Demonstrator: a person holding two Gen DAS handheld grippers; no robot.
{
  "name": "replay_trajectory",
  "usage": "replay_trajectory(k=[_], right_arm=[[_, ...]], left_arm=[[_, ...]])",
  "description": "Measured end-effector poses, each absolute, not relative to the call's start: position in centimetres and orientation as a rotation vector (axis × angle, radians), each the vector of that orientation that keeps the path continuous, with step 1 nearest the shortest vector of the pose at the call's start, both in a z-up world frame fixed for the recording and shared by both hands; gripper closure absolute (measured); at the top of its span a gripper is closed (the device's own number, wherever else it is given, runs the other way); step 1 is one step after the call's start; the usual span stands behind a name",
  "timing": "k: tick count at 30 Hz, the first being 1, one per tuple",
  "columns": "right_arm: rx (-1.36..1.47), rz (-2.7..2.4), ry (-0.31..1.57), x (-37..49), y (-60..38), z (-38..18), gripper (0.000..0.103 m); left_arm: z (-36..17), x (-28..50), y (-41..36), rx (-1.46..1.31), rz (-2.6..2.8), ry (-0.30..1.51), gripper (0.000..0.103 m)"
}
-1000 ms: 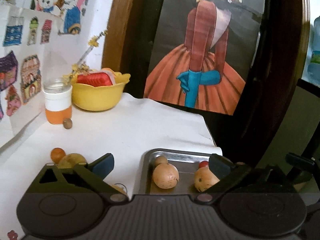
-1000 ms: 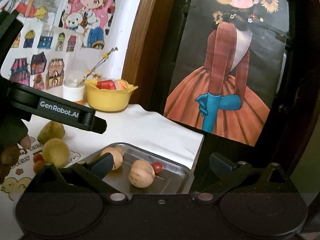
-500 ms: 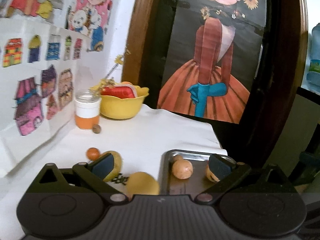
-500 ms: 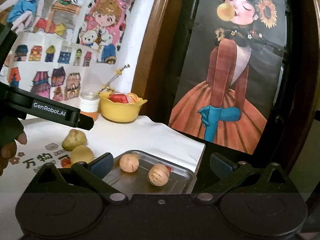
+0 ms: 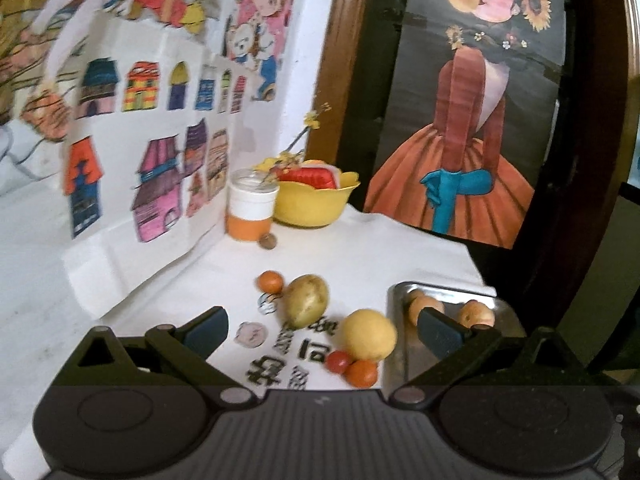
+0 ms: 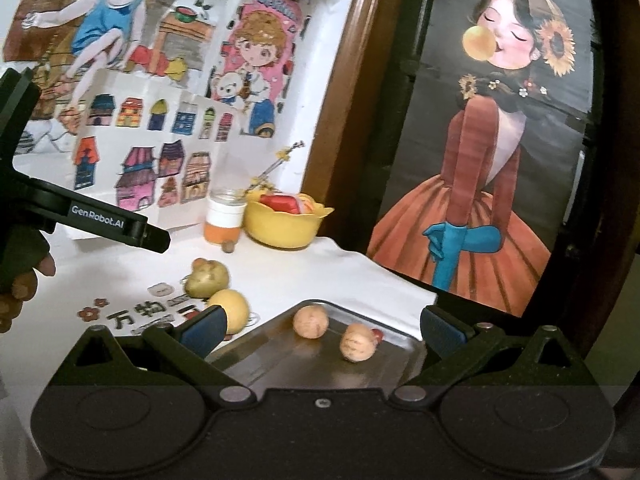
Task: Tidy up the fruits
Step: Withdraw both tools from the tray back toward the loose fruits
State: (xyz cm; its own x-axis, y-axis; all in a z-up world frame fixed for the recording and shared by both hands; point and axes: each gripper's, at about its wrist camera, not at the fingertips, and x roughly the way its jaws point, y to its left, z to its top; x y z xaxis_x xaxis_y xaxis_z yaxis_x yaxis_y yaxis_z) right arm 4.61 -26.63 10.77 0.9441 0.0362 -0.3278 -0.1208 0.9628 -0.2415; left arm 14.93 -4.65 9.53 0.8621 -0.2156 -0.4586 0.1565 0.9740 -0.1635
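A metal tray (image 5: 404,344) (image 6: 276,348) holds two tan round fruits (image 6: 310,321) (image 6: 357,342) and a small red one (image 6: 378,334). On the white cloth to its left lie a yellow round fruit (image 5: 370,334) (image 6: 234,310), a greenish-yellow fruit (image 5: 307,300) (image 6: 208,278), two small orange fruits (image 5: 271,281) (image 5: 362,372) and a small red one (image 5: 338,361). My left gripper (image 5: 322,330) is open above the loose fruits, holding nothing. My right gripper (image 6: 322,330) is open above the tray, holding nothing.
A yellow bowl (image 5: 314,206) (image 6: 282,226) with red contents and a white-and-orange jar (image 5: 250,210) (image 6: 223,220) stand at the back by the papered wall. A small brown nut (image 5: 267,241) lies near the jar. The table ends just behind the tray, before a dark poster.
Both grippers have pulled back and risen. The left view has swung left from the tray toward the loose fruits. Both stay open.
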Motion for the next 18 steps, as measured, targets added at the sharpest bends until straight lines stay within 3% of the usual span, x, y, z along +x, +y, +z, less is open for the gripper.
replay_trajectory(k=[18], right_arm=[[-0.238, 0.214, 0.489, 2.6, -20.6, 7.4, 0.001]], left_arm=[[5.5, 12.0, 0.7, -0.084, -0.132, 0.614, 0.000]])
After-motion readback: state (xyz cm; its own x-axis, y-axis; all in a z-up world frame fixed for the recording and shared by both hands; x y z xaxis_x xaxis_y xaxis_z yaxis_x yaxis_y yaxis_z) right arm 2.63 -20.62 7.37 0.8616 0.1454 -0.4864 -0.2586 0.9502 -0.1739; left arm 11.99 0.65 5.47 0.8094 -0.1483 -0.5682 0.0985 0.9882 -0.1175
